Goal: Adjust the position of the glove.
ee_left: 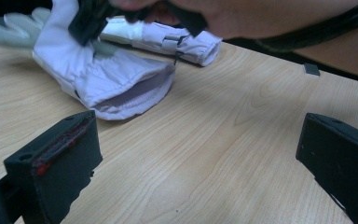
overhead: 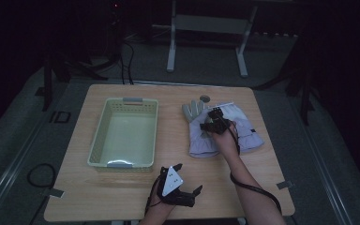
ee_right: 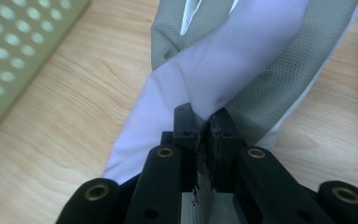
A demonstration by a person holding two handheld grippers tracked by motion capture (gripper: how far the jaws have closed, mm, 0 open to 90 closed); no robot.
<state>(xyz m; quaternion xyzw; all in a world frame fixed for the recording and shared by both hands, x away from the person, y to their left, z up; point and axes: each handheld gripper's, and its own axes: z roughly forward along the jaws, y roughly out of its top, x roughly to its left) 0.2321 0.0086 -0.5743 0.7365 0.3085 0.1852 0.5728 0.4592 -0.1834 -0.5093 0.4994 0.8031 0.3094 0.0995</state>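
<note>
The right gripper [ee_right: 204, 122] pinches a fold of the white and grey fabric glove [overhead: 201, 133], right of the pale green perforated plastic basket [overhead: 124, 132]. Below that basket, the left gripper [overhead: 188, 180] hovers wide open, empty.

Dim room, grey floor [overhead: 23, 122], white-legged bench [overhead: 206, 23] beyond wooden table [overhead: 122, 197].
</note>
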